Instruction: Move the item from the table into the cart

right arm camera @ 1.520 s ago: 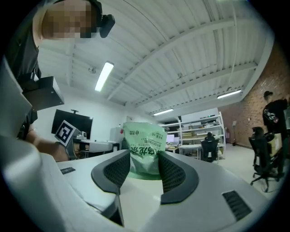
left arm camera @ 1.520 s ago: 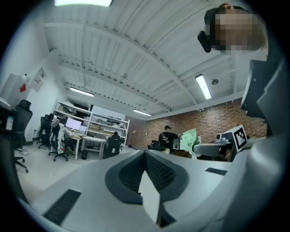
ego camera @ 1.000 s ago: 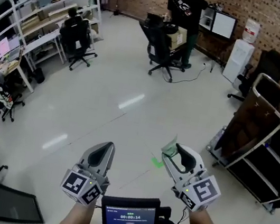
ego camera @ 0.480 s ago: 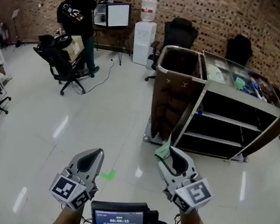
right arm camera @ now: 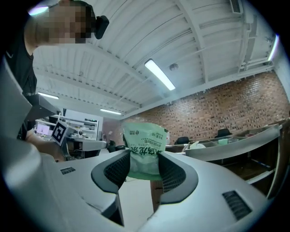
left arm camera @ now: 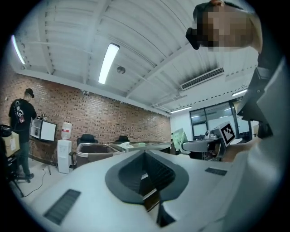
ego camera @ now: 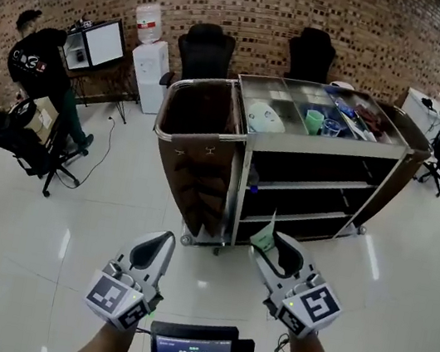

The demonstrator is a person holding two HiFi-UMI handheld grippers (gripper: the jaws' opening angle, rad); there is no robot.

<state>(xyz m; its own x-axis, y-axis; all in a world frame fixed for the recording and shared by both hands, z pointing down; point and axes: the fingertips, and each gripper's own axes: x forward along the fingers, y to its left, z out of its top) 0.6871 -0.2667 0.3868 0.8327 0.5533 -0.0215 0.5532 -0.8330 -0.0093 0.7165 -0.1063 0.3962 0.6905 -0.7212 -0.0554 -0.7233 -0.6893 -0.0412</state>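
Right gripper view, right gripper [right arm camera: 144, 164] pinching a green packet [right arm camera: 144, 145], left gripper [ego camera: 159, 241] just pressing its fingers together on nothing, cart [ego camera: 241, 185] sitting at 12 o'clock

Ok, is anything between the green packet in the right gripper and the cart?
Nothing visible. The right gripper holds the green packet, and only bare floor lies between it and the cart.

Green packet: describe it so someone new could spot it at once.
Facing the steel cart by the brick wall, look at the right claw in front of it. Pinched there is a pale green packet with dark green print; the left claw is empty.
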